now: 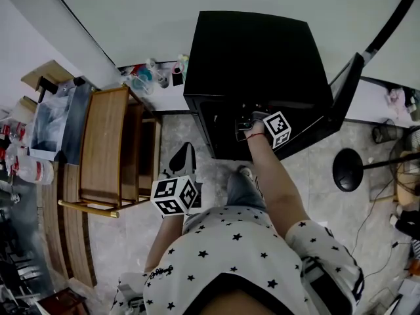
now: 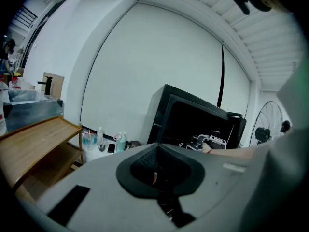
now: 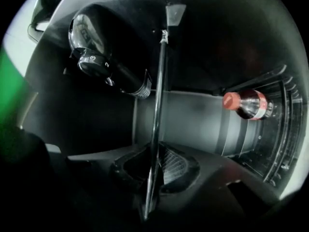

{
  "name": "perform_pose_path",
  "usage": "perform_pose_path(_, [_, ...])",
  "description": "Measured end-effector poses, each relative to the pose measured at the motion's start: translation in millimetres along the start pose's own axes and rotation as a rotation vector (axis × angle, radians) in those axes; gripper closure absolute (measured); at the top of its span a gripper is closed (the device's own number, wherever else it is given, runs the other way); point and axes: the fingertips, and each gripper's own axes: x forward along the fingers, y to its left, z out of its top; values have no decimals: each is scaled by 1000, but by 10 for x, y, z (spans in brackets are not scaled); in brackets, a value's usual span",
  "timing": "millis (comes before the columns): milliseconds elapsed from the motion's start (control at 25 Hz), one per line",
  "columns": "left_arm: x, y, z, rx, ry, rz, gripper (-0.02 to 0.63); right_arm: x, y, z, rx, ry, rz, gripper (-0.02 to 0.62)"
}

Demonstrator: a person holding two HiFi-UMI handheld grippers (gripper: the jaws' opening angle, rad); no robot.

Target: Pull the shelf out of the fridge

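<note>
Between the jaws of the right gripper (image 3: pixel 153 168) runs the thin front edge of the shelf (image 3: pixel 158 91), and the jaws are pinched onto it. The grip sits on the edge alone, a narrow hold that I judge could slip under a hard tug. The shelf is inside the fridge (image 1: pixel 252 51), not yet drawn out, and this gripper reaches level into the cabinet with the door (image 1: pixel 341 90) swung wide.

On one side of the shelf edge sits a dial (image 3: pixel 94 62). On the other is a red-capped bottle (image 3: pixel 248 104), apart from the shelf; whether it would be disturbed I cannot tell.

To do this step well, pull straight back along the line the gripper points, slowly and without twisting. That way the shelf should slide flat in its guides and not jam at a corner. Ease off if it binds. Watch the bottle as the shelf moves.

Down by the person's waist, well apart from the fridge, the left gripper (image 2: pixel 157 170) has its jaws pressed together on nothing. It could come under the shelf once enough edge shows.
</note>
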Motion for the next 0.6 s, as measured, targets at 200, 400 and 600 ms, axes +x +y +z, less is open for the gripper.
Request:
perform_pose_path(200, [-67, 9, -3, 5, 2, 0, 594, -51, -13, 0, 20, -15, -13, 581])
perform_pose_path(400, [-121, -16, 9, 10, 9, -9, 594, -135, -3, -21, 35, -11, -19, 583])
perform_pose_path(600, [-200, -87, 18, 13, 13, -34, 594, -292, 6, -50, 41, -6, -33, 584])
